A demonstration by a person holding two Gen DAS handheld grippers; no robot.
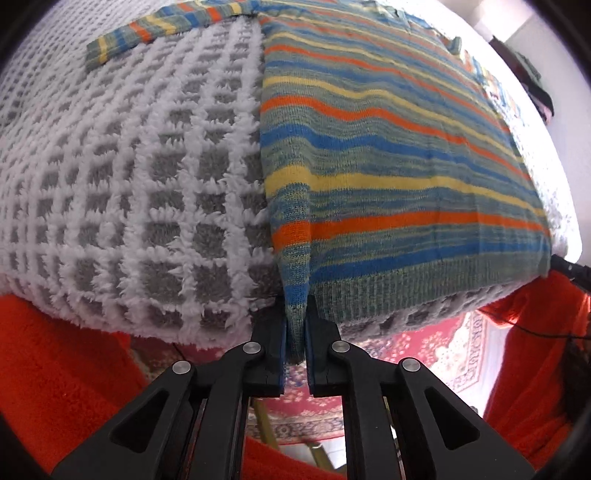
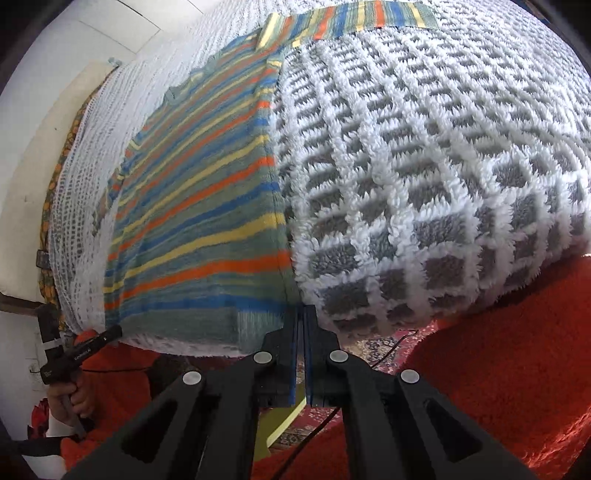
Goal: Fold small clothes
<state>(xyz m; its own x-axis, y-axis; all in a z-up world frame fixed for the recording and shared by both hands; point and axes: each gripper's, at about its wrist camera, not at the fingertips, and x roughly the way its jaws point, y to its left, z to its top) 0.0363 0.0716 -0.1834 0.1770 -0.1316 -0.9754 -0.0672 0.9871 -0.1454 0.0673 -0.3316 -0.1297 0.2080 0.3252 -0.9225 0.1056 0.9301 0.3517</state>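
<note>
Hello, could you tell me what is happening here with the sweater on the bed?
A person is folding a striped sweater laid flat on a grey-and-white blanket, one claw in each hand. The left claw pinches one hem corner, the right claw the other. Both sleeves lie spread out; no fold is made yet.

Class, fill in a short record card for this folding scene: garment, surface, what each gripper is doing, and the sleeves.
garment: striped knit sweater, spread flat
surface: white and grey fluffy blanket
left gripper: shut on the sweater's hem corner, at the blanket's near edge
right gripper: fingers nearly together at the other hem corner; grip on the knit unclear
sleeves: both spread out sideways, one sleeve clear in the left wrist view
</note>
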